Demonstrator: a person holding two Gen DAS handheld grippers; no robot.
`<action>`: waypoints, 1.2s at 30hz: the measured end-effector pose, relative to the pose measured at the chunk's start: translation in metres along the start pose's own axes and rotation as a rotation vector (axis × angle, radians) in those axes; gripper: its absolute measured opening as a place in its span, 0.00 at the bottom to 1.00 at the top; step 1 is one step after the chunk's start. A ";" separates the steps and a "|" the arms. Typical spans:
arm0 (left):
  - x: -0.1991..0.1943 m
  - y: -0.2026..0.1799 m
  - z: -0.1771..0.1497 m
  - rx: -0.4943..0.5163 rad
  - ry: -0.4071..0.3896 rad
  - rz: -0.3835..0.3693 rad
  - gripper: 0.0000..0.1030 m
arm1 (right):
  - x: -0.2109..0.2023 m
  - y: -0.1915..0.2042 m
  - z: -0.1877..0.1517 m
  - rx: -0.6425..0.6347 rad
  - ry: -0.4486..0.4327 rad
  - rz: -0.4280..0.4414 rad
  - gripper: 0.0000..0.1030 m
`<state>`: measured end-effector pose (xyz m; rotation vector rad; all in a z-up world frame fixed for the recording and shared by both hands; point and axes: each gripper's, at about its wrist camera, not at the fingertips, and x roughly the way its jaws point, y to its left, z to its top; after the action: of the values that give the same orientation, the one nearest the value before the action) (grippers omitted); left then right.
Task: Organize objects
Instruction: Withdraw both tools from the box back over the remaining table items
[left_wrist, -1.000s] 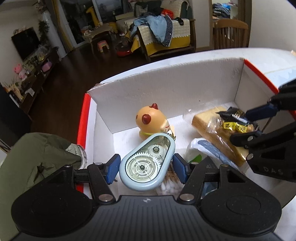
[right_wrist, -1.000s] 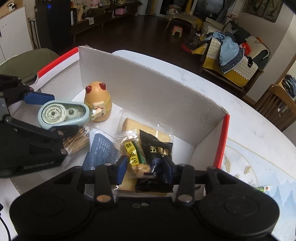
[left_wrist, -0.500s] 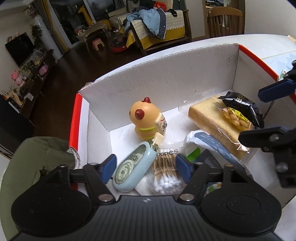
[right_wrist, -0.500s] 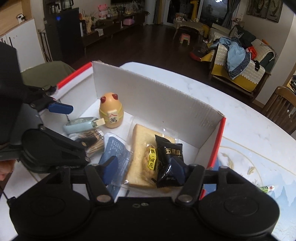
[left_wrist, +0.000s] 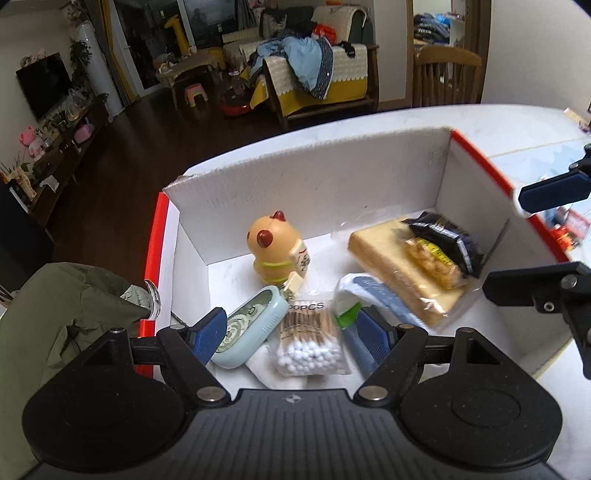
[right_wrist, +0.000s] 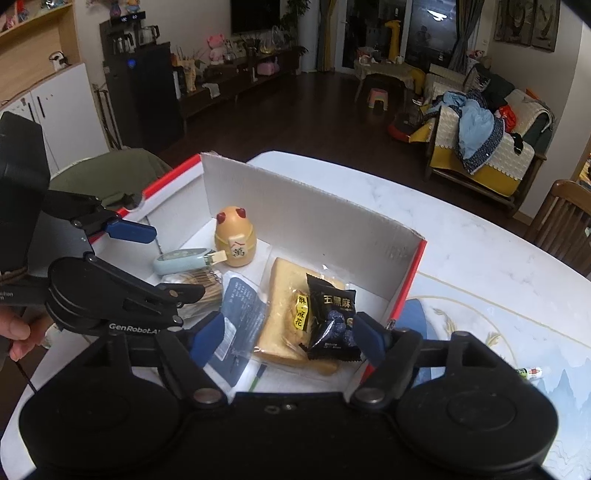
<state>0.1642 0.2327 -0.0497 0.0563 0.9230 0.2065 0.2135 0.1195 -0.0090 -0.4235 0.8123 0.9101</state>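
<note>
An open white cardboard box (left_wrist: 306, 184) (right_wrist: 306, 206) with red edges holds a yellow chick toy (left_wrist: 275, 251) (right_wrist: 236, 236), a pale blue correction tape (left_wrist: 251, 328) (right_wrist: 181, 260), a cotton swab pack (left_wrist: 308, 338), a blue packet (left_wrist: 384, 299) (right_wrist: 240, 310), wrapped bread (left_wrist: 399, 269) (right_wrist: 288, 314) and a black snack packet (left_wrist: 443, 240) (right_wrist: 330, 317) beside a yellow one (right_wrist: 303, 312). My left gripper (left_wrist: 295, 334) is open and empty above the box's near left part. My right gripper (right_wrist: 290, 334) is open and empty over the box's right end.
The box sits on a white marble table (right_wrist: 461, 243). A patterned mat (right_wrist: 517, 343) with a small tube (right_wrist: 530, 372) lies right of the box. An olive jacket (left_wrist: 55, 306) is off the table's left edge. A wooden chair (right_wrist: 565, 218) stands behind.
My left gripper let go of the correction tape, which now lies in the box, and pulled back. My right gripper released the snack packets onto the bread and drew back, opening wide.
</note>
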 end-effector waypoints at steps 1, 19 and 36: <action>-0.004 0.000 0.000 -0.007 -0.006 -0.005 0.75 | -0.004 0.000 -0.001 -0.001 -0.006 0.007 0.76; -0.073 -0.027 -0.012 -0.110 -0.109 -0.051 0.84 | -0.069 -0.019 -0.023 0.009 -0.135 0.162 0.98; -0.087 -0.122 -0.012 -0.149 -0.145 -0.134 1.00 | -0.121 -0.109 -0.089 0.039 -0.144 0.147 0.99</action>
<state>0.1226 0.0950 -0.0050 -0.1270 0.7620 0.1448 0.2219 -0.0619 0.0275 -0.2627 0.7343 1.0477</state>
